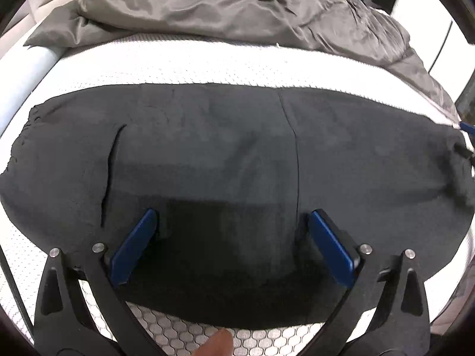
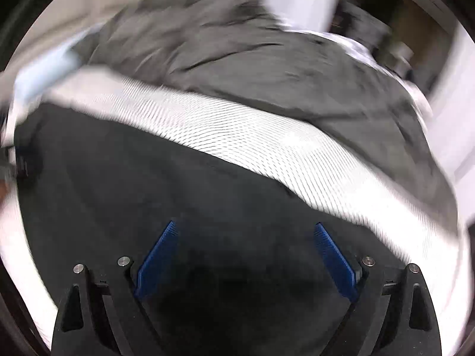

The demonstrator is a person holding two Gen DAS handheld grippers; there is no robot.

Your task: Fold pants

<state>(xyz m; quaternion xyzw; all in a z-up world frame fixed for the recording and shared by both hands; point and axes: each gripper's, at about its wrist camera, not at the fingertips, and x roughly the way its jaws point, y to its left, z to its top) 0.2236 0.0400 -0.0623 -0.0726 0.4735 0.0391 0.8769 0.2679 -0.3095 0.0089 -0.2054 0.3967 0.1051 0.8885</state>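
Both tongs point steeply down at the pants (image 1: pixel 225 154), which lie flat across the mattress (image 1: pixel 190 65) in a long dark band. The left tongs (image 1: pixel 234 222) hang over the near edge of the pants with jaws spread wide, released, the blue pads clear of the cloth as far as the view shows; nothing is pinched between them. At the bottom edge of that view a fingertip (image 1: pixel 218 341) shows just below the pants. The right tongs (image 2: pixel 246 228) are likewise spread wide and grasp nothing, with the pants (image 2: pixel 178 195) under them; this view is smeared by motion blur.

The pants are a soft, matte, charcoal knit, with a curved pocket slit (image 1: pixel 111 175) on one side, a straight seam (image 1: pixel 294 148) running across them, and a gathered waistband (image 1: pixel 28 127) at the end beyond the slit. The mattress cover is white with a quilted honeycomb pattern. Beyond the pants lies a crumpled grey duvet (image 1: pixel 225 9) with a slight sheen. No writing or label can be read.
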